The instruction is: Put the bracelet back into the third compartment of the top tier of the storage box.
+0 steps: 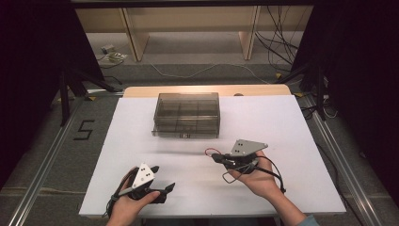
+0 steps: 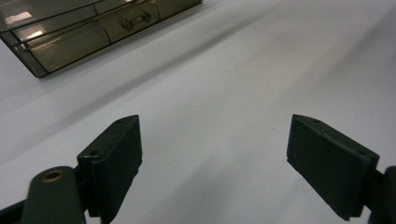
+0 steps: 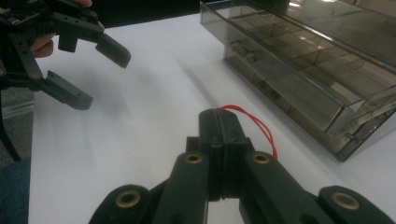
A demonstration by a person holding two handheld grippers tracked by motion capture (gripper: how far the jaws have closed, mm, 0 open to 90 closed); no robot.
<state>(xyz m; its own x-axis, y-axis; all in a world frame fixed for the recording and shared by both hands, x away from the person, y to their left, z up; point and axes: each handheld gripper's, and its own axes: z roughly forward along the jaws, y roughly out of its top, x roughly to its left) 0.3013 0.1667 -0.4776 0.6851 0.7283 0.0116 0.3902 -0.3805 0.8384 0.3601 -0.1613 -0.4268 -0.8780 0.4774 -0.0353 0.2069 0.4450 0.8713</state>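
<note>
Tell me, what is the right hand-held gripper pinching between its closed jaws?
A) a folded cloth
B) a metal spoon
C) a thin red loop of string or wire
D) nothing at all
C: in the right gripper view the right hand-held gripper has its jaws pressed together, and a thin red loop comes out from between them and curves over the white table.

we saw a white table (image 1: 282, 141) with a wooden strip along its far edge. a smoky clear plastic box (image 1: 187, 114) with inner compartments sat directly on it, toward the far middle, its drawer handle facing us.
</note>
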